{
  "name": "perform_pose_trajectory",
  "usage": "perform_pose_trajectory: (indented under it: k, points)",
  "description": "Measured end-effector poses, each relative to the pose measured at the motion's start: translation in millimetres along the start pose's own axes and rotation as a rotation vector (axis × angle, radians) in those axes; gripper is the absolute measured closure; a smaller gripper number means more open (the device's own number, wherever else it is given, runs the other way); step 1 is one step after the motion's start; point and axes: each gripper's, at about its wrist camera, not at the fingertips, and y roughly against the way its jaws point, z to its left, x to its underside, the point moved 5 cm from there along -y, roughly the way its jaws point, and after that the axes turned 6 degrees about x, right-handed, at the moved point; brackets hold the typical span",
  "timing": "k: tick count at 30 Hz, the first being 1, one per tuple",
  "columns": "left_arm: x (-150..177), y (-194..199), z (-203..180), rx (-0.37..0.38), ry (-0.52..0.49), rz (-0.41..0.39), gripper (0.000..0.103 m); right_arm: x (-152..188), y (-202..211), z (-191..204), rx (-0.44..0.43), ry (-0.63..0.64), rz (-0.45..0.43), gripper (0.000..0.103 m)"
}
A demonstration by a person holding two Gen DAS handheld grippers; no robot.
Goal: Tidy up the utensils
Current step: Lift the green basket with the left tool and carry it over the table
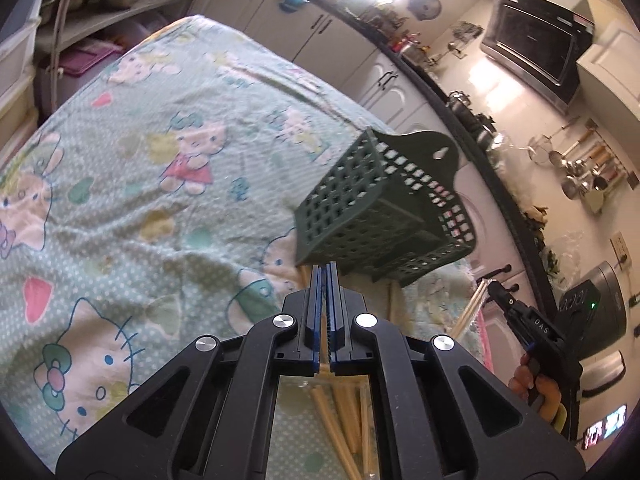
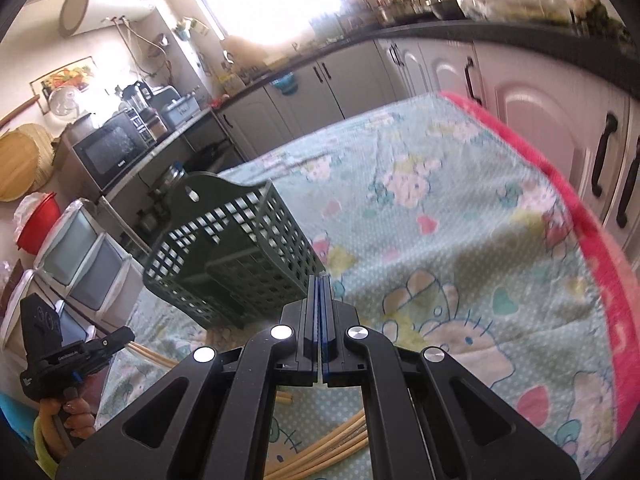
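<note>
A: Looking nearest first, what lies under the two tools?

B: Pale wooden chopsticks [image 1: 340,412] lie flat on the patterned cloth [image 1: 132,184] of the surface, just below the left hand-held gripper [image 1: 325,270]. Its blue-lined jaws are pressed together with nothing between them. In the right wrist view more chopsticks [image 2: 320,446] run as a bundle, long axis slanting from near left up to the right, under the right hand-held gripper [image 2: 320,280], which is also closed and empty.

A: And the holder?

B: The dark green perforated utensil basket [image 1: 372,208] sits on the cloth just beyond both sets of fingertips, near the surface's edge. It looks tilted, its open mouth turned toward the cameras, and its taller back panel with the hanging hole is on the far side. A divider splits it into compartments; I cannot tell if anything is inside.

A: Room to move?

B: Plenty of bare cloth spreads left of the basket in the left view, and right of it in the right view, out to the red border [image 2: 592,240] at the edge. Beyond that stand cream cabinets [image 2: 532,92] under a dark counter.

A: Anyone visible?

B: A hand [image 1: 536,392] holding the other tool, at the near right.
</note>
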Motion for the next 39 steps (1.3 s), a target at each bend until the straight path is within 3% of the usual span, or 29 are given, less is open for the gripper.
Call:
perform_pose_trajectory:
  k: [20, 39]
  points:
    - [-33.2, 4.2, -99.3, 0.071, -0.252, -0.037, 0.103, -38.1, 61.7, 18.1, -0.02, 0.095, -0.188, 0.102]
    - [-54.5, 9.5, -150.1, 0.11, -0.371, -0.05, 0.103, -62.6, 81.6, 42.3, -0.069, 0.146, -0.259, 0.102]
